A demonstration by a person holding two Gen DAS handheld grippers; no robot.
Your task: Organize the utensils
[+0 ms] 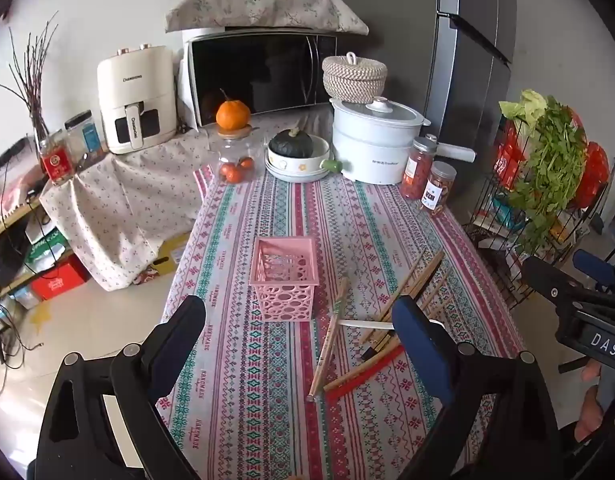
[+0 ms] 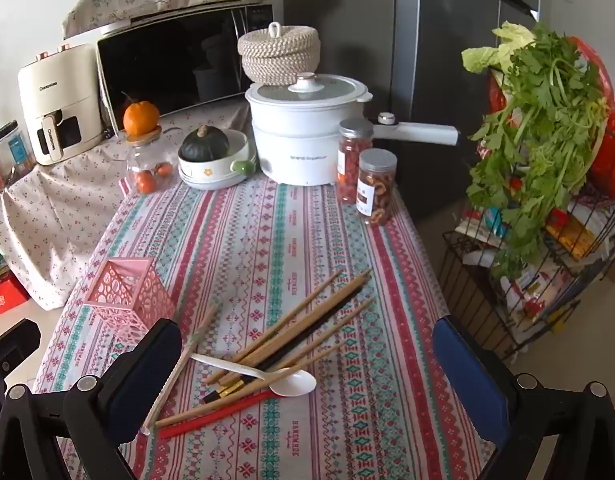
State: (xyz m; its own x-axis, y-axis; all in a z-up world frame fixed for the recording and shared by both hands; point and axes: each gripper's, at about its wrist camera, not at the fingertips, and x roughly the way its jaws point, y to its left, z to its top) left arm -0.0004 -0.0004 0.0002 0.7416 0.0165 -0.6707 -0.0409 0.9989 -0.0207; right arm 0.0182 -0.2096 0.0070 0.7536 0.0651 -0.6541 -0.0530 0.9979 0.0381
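A pink perforated basket (image 1: 284,276) (image 2: 125,300) stands on the patterned tablecloth (image 1: 267,400); nothing shows inside it. To its right lies a loose pile of wooden chopsticks (image 2: 303,332) (image 1: 411,292), with a black one, a red one (image 2: 215,418) and a white plastic spoon (image 2: 267,378) among them. One pair of chopsticks (image 1: 327,340) lies apart, nearer the basket. My left gripper (image 1: 303,316) hovers open above the table in front of the basket. My right gripper (image 2: 307,340) hovers open over the pile. Neither holds anything.
At the table's far end stand a white electric pot (image 2: 307,136), two snack jars (image 2: 375,188), a bowl with a dark squash (image 2: 211,156) and a glass jar topped by an orange (image 2: 147,152). A wire rack with greens (image 2: 539,160) stands right of the table.
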